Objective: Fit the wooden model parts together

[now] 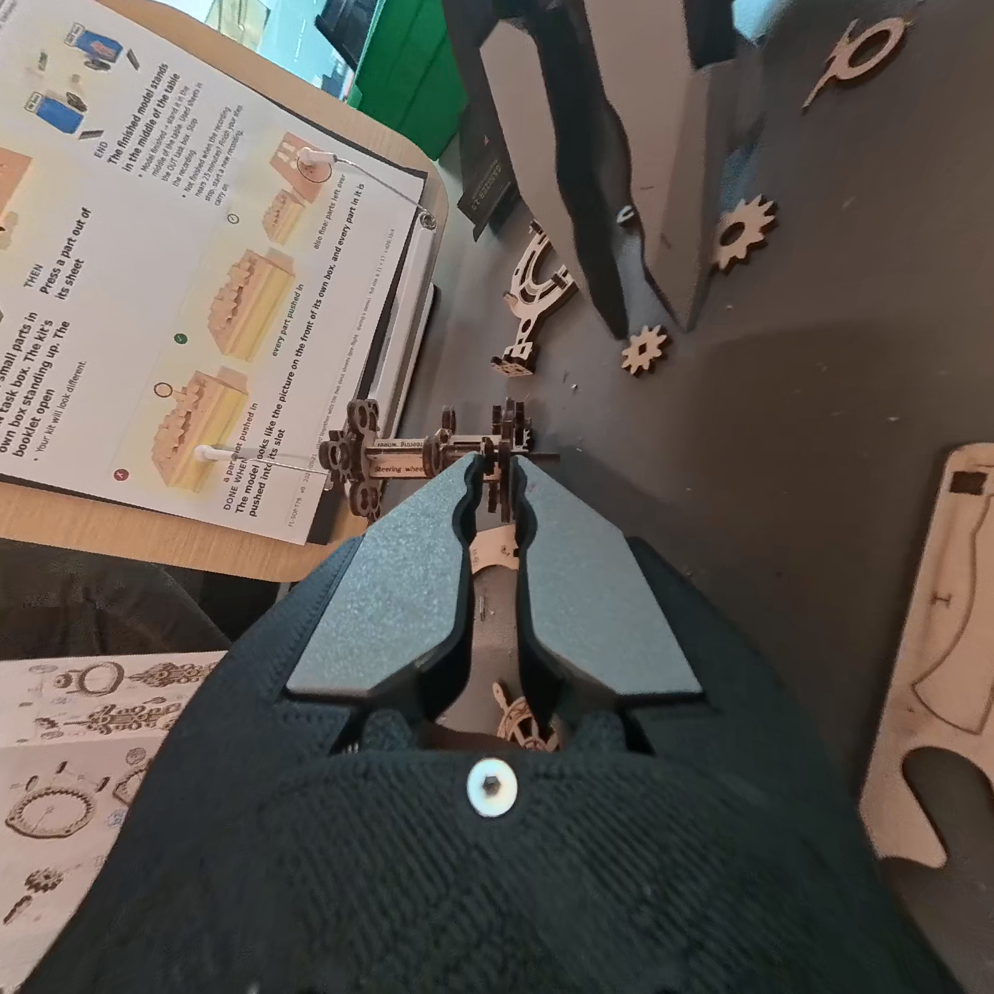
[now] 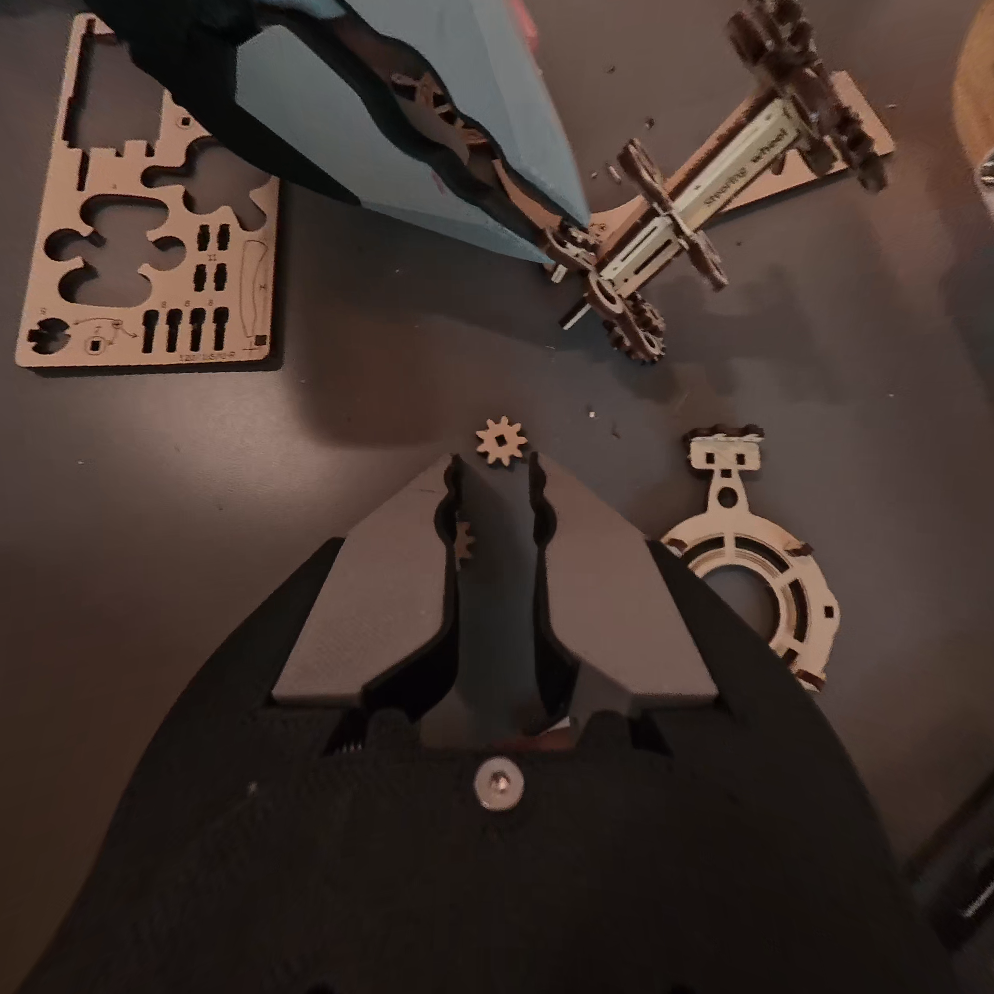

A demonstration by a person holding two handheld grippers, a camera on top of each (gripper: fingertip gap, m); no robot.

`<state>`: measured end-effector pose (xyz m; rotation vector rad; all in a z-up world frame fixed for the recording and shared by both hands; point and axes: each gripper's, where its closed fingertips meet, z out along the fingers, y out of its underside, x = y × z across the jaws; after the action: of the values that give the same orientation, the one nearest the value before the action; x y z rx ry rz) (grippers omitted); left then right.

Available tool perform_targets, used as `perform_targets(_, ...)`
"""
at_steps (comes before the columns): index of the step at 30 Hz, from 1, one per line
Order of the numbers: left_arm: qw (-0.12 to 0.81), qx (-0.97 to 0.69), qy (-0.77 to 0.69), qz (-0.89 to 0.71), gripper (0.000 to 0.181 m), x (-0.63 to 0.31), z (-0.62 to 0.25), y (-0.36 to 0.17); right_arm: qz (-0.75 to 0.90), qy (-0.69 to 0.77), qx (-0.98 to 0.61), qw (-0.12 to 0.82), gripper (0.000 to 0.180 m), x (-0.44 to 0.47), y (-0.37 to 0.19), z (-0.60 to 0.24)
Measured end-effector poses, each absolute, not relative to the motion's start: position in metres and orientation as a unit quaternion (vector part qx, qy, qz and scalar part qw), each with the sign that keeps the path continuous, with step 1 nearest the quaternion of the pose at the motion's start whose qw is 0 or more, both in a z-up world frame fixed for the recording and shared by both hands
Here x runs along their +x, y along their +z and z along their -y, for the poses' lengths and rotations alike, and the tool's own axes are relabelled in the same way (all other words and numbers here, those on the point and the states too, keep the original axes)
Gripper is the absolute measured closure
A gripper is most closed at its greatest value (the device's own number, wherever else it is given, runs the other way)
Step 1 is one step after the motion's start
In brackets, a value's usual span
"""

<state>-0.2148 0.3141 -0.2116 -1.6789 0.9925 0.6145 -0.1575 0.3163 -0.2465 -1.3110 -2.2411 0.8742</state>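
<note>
My left gripper [image 1: 495, 465] is shut on one end of a wooden axle assembly [image 1: 409, 457], a slatted bar with dark gear-like wheels along it, held over the dark table. In the right wrist view this gripper [image 2: 570, 239] comes in from the upper left and pinches the same assembly [image 2: 699, 204]. My right gripper [image 2: 494, 463] is open and low over the table. A small pale gear [image 2: 500, 441] lies just ahead of its tips. A second small gear [image 2: 466, 543] shows partly from behind its left finger. In the left wrist view the right gripper [image 1: 653, 322] hangs above that gear [image 1: 644, 349].
A ring-shaped wooden part [image 2: 753, 570] lies right of my right gripper. A punched-out part sheet [image 2: 150, 226] lies at the far left. A larger gear [image 1: 745, 234], a loop-shaped piece [image 1: 860, 54], an instruction sheet [image 1: 188, 269] and a parts booklet [image 1: 80, 753] are around. My right fingertips sit around 7 centimetres from my left ones.
</note>
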Motion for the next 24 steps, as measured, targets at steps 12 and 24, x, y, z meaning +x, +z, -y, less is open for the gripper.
perform_targets(12,0.529,-0.699,0.245,-0.414,0.174,-0.212,-0.312,-0.208,0.796,0.336,-0.466,0.193,0.157,-0.157,-0.238,-0.31)
perform_targets(24,0.527,-0.691,0.24,-0.434,0.174,-0.205,-0.309,-0.212,0.83,0.337,-0.413,0.161,0.161,-0.149,-0.244,-0.284)
